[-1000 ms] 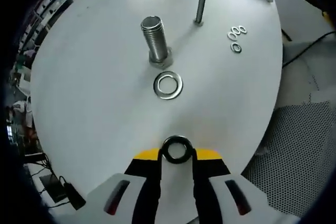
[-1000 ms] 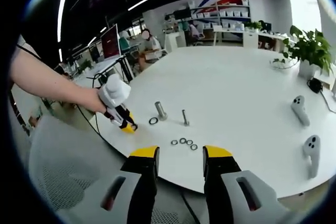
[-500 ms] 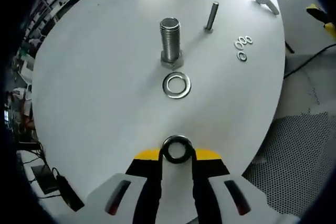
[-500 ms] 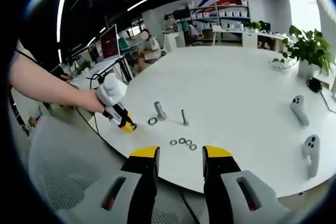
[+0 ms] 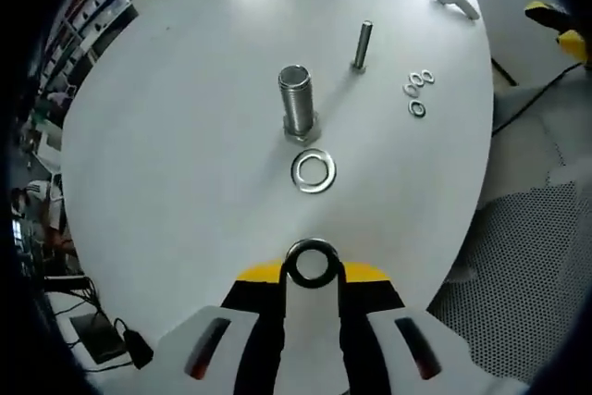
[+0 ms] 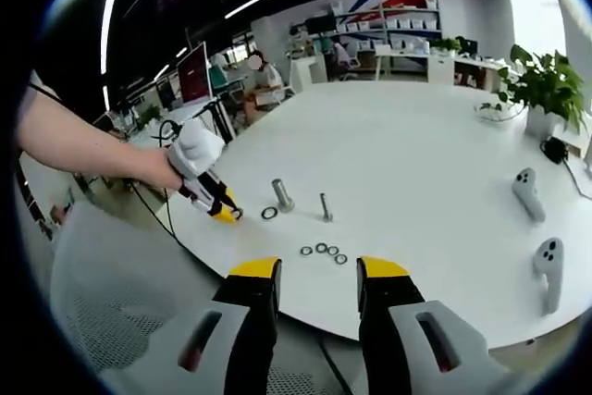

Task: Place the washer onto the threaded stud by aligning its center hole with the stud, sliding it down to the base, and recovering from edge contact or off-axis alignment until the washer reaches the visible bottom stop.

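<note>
The left gripper (image 5: 313,265) was clenched on a dark washer (image 5: 313,263), held upright between its yellow-tipped jaws above the near edge of the white tabletop (image 5: 185,136). Ahead stood the large threaded stud (image 5: 296,104) on its hex base, with a bright flat washer (image 5: 314,171) lying just in front of it. A slimmer stud (image 5: 362,45) stood farther off, three small washers (image 5: 416,92) beside it. The right gripper (image 6: 317,275) hung released, clear of the tabletop edge. Two white controllers (image 6: 538,228) lay to its right, their detail too small to make out.
</note>
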The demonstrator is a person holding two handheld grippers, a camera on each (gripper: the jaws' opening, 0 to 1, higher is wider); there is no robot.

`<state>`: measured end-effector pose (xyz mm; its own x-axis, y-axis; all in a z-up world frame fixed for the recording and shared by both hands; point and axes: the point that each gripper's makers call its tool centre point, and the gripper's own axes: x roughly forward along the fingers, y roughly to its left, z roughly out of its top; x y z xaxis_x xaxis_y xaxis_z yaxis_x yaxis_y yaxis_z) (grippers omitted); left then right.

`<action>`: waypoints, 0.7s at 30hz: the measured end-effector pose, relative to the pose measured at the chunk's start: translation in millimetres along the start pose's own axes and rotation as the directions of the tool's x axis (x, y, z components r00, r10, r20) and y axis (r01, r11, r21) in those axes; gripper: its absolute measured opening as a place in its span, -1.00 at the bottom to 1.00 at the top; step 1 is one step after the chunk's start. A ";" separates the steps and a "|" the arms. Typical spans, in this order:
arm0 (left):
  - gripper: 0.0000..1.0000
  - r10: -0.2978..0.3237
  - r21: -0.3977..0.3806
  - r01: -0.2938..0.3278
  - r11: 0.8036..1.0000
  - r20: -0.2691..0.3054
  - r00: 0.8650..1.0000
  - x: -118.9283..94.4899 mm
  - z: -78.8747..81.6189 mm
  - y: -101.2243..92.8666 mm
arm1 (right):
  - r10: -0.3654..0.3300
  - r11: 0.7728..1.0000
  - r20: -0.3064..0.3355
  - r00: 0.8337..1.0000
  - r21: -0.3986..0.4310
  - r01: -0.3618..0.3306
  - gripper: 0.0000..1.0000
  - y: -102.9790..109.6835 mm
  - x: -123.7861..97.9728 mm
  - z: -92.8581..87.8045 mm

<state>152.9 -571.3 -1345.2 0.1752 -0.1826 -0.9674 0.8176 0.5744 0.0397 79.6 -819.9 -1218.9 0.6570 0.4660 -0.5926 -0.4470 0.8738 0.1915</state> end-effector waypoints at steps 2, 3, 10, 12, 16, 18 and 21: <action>-0.62 0.004 0.025 -0.004 1.000 0.017 1.000 -6.0 9.3 2.1 | 0.001 1.000 -0.003 1.000 -0.003 -0.001 -0.31 0.1 0.2 -0.6; -0.62 0.005 0.036 -0.006 0.999 0.027 1.000 -9.2 14.9 3.3 | 0.001 1.000 -0.003 1.000 -0.004 -0.001 -0.31 0.2 0.4 -0.6; -0.62 0.009 0.089 -0.014 0.996 0.063 0.998 -21.4 41.4 10.0 | -0.002 1.000 -0.006 1.000 0.000 0.002 -0.31 -0.6 0.3 -1.2; -0.62 0.009 0.106 -0.017 0.994 0.073 0.997 -26.2 49.4 10.9 | -0.003 1.000 -0.009 1.000 -0.001 0.003 -0.31 -1.1 0.5 -1.6; -0.62 0.007 0.132 -0.018 0.991 0.088 0.996 -31.6 62.2 13.0 | -0.003 1.000 -0.012 1.000 -0.002 0.003 -0.31 -1.2 0.7 -2.1; -0.62 0.003 0.143 -0.018 0.990 0.101 0.995 -34.7 70.1 13.5 | -0.004 1.000 -0.013 1.000 -0.003 0.004 -0.31 -1.2 0.6 -2.3; -0.62 -0.006 0.149 -0.012 0.989 0.114 0.993 -37.4 81.3 13.3 | -0.003 1.000 -0.013 1.000 -0.004 0.003 -0.31 -1.0 0.6 -2.4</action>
<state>201.8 -621.7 -1288.2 0.2323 -0.2759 -0.9327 0.8879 0.4516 0.0876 79.0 -820.8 -1221.3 0.6503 0.4613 -0.6036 -0.4472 0.8747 0.1867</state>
